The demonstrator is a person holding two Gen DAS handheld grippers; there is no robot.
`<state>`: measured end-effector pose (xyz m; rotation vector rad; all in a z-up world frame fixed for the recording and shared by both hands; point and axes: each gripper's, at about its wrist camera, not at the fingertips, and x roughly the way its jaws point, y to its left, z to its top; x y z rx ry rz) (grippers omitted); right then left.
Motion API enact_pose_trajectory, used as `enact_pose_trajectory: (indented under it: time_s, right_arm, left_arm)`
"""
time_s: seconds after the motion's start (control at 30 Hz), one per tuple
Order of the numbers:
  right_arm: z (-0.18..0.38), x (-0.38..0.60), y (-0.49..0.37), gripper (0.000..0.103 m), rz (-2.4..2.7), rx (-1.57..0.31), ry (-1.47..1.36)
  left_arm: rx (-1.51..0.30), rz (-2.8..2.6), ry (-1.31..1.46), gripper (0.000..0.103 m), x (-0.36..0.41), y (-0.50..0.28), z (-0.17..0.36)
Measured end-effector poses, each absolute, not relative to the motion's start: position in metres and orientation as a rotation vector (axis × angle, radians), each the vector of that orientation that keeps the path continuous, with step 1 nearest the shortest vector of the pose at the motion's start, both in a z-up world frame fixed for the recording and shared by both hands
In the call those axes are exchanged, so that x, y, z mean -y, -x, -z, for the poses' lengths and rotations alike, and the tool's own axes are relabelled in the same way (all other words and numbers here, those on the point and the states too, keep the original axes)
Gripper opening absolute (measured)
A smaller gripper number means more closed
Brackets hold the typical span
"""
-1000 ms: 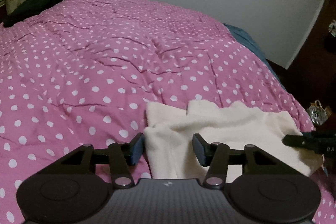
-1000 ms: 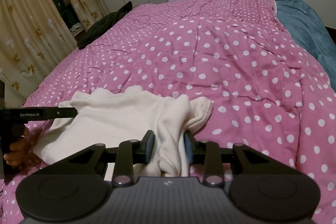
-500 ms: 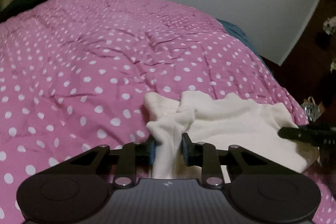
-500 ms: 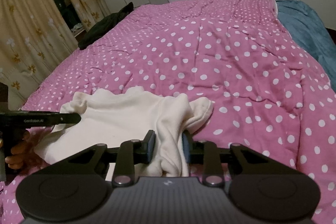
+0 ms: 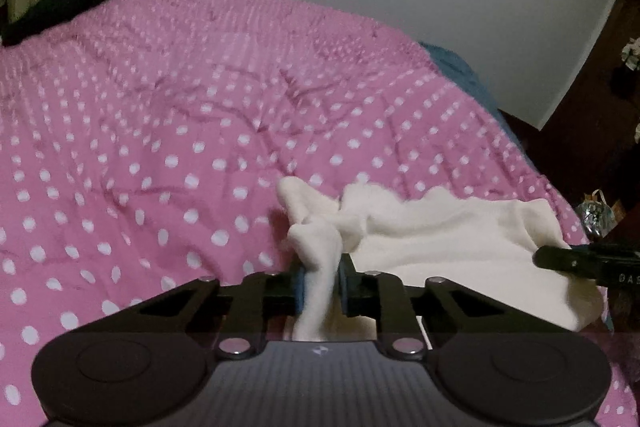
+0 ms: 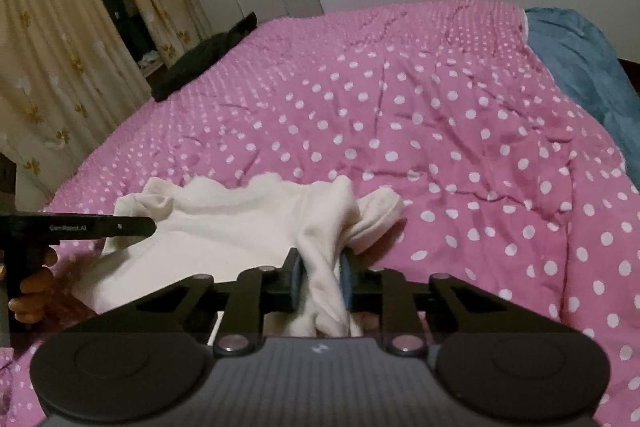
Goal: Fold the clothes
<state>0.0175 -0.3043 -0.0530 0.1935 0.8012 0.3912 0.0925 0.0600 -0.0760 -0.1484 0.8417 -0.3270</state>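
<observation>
A cream garment [image 5: 440, 239] lies near the front edge of a pink polka-dot bed [image 5: 160, 147]. My left gripper [image 5: 320, 285] is shut on a bunched fold at the garment's left end, lifted slightly. In the right wrist view the same garment [image 6: 224, 227] spreads leftward, and my right gripper [image 6: 322, 281] is shut on a bunched fold at its right end. The other gripper's black finger shows at the edge of each view.
A dark garment [image 6: 204, 59] lies at the far left corner of the bed. A blue blanket [image 6: 580, 67] covers the far right side. Floral curtains [image 6: 52, 59] hang on the left, a white wall stands behind.
My left gripper closed from open onto the garment's left end and lifted it. My right gripper stayed shut on its end and also rose, bunching the cloth.
</observation>
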Motion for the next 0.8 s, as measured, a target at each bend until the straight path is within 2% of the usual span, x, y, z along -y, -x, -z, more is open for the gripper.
enact_pose_trajectory:
  time_s: [0.43,0.8]
  right_arm:
    - [-0.01,0.33,0.013,0.014,-0.331,-0.651,-0.169]
    - [-0.049,0.392,0.043,0.013,-0.163,-0.568,-0.138]
  left_arm:
    - [-0.721,0.423,0.136,0.017,-0.016,-0.087,0.009]
    - [-0.718,0.528,0.14,0.017,0.055,-0.098,-0.006]
